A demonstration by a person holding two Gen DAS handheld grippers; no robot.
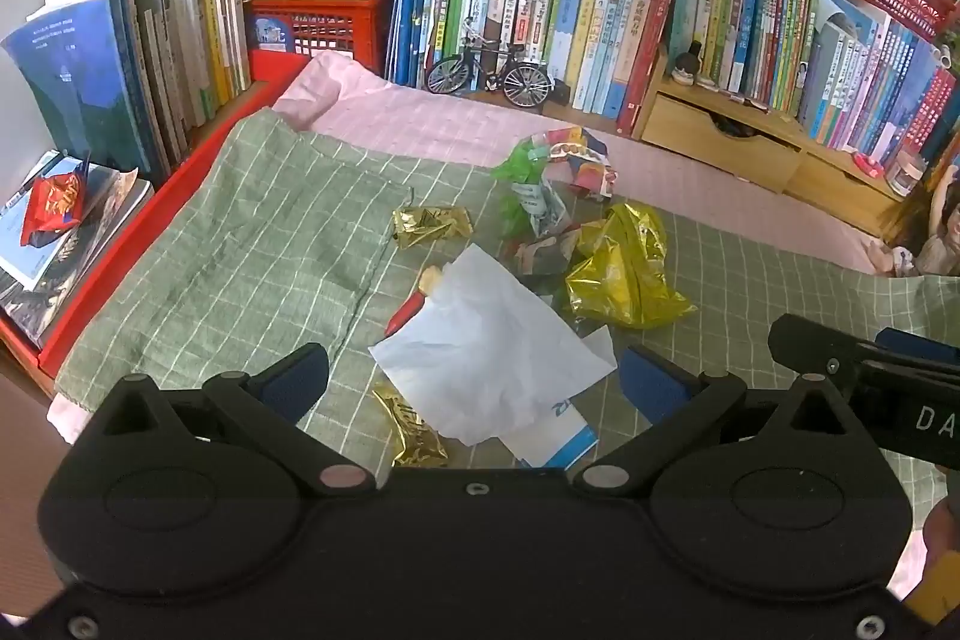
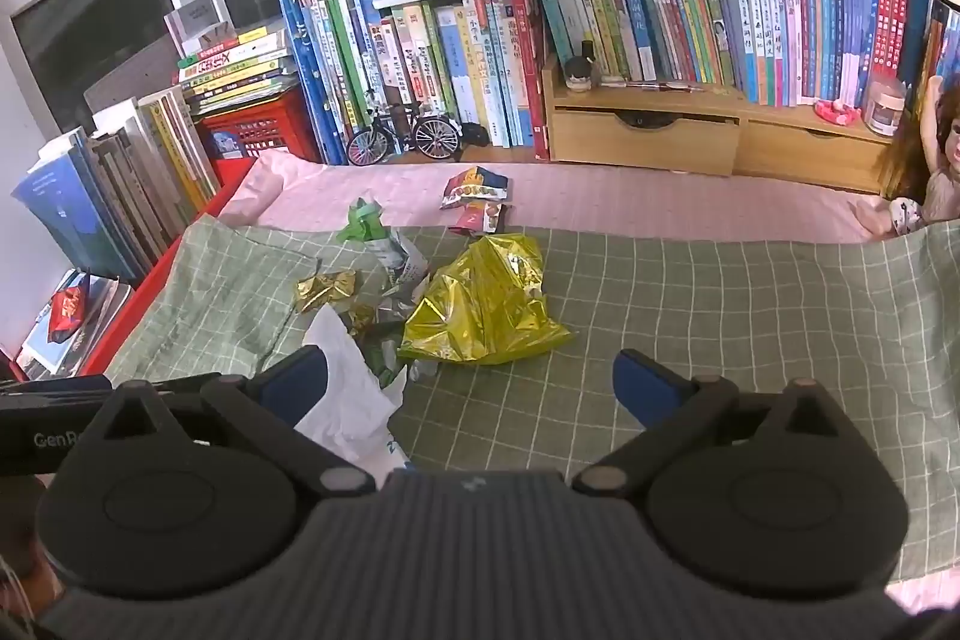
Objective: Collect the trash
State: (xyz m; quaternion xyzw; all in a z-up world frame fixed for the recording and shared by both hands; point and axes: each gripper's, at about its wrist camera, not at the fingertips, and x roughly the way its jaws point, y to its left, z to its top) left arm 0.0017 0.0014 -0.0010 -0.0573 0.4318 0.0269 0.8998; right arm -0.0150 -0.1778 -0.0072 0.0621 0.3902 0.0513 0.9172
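Trash lies scattered on a green checked cloth [image 1: 252, 244]. A white paper sheet [image 1: 492, 346] sits between the open fingers of my left gripper [image 1: 474, 382], with a gold wrapper [image 1: 414, 430] below it and another gold wrapper [image 1: 429, 223] farther off. A crumpled yellow foil bag [image 1: 624, 268] [image 2: 486, 304] lies to the right, green plastic [image 1: 528, 166] and a colourful snack packet [image 1: 585, 157] [image 2: 477, 187] behind it. My right gripper [image 2: 471, 382] is open just short of the yellow bag, holding nothing. Its body shows at the right edge of the left wrist view.
Rows of books [image 1: 600, 22] line the back, with a model bicycle [image 1: 489, 70], wooden drawers [image 2: 648, 133] and a red crate [image 1: 318, 28]. Books and a red wrapper [image 1: 54, 205] lie at the left on a red tray edge. A doll [image 2: 924, 196] sits at the right.
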